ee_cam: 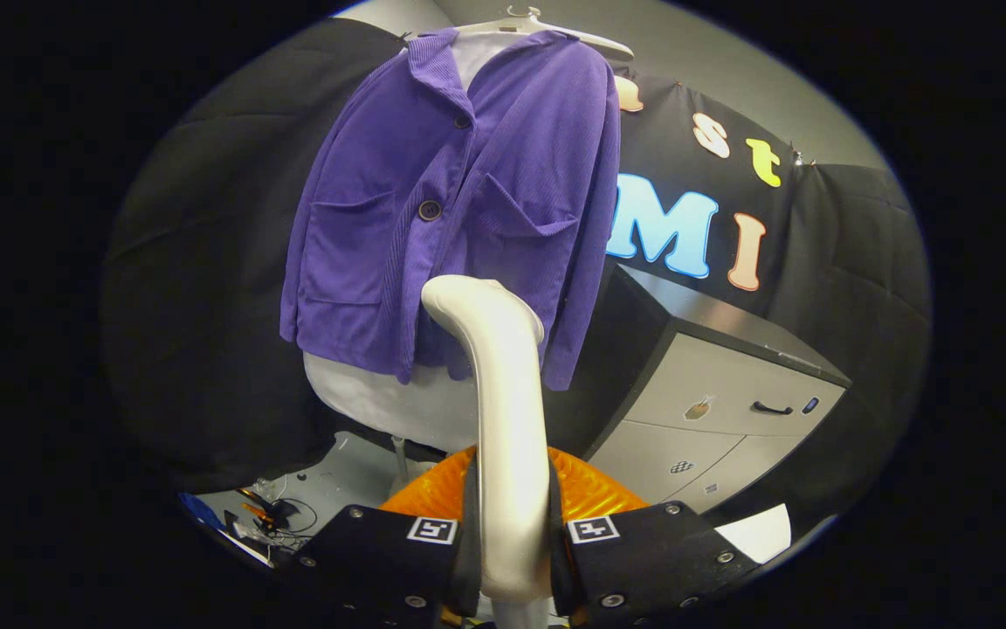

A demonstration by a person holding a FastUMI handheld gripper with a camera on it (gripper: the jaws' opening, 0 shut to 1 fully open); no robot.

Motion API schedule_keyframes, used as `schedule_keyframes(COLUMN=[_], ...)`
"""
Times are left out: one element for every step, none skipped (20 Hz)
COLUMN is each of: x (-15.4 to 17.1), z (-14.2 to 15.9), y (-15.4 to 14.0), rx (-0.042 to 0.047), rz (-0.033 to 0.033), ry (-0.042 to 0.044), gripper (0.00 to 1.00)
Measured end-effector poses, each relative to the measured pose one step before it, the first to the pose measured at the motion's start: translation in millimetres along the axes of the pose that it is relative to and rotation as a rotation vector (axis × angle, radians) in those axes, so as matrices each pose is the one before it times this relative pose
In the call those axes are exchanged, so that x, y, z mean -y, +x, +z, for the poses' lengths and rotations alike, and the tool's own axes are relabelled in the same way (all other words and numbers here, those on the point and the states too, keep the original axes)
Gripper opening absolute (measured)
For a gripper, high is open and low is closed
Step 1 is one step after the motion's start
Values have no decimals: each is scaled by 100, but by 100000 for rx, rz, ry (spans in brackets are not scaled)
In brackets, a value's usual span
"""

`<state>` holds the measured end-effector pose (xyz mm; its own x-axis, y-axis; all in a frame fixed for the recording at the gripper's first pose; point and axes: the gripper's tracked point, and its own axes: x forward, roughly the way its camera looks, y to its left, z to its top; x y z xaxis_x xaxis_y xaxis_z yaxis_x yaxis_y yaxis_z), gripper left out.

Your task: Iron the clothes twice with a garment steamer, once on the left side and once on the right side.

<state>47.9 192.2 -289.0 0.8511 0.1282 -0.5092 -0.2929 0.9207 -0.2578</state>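
The gripper (512,533) had its two fingers (381,546) pinching the steamer (503,419) by its handle, one finger pressed against each side. The pale handle rose straight up between them and curved at its top toward the purple jacket (451,210), its head lying in front of the jacket's lower hem. The jacket hung buttoned on a white hanger (547,24) over a white form (398,402) — just beyond the steamer. An orange ribbed thing (590,489) sat right behind the fingers, partly hidden by them. To the right stood a grey cabinet (730,393) with drawers and a dark handle, near the jacket's sleeve. Low on the left lay tangled cables (272,515) on the floor.
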Motion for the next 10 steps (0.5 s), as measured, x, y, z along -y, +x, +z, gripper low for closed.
schedule_keyframes(x=[-183,-296,-265,-246,-137,-240,-286,-335,-312,-374], z=[437,704,812,826,891,1119,1172,1308,1210,1345], y=[-614,-683,-644,-549,-390,-414,-415,-305,-261,-264], rx=[1052,1173,1202,1222,1396,1536,1532,1694,1863,2227], rz=[1501,1349,1200,1035,979,1006,963,1087,1063,1156], ry=[1047,616,55,306,355,325,382,123,404,463], gripper=[32,32,32,32,32,32,32,32,32,31])
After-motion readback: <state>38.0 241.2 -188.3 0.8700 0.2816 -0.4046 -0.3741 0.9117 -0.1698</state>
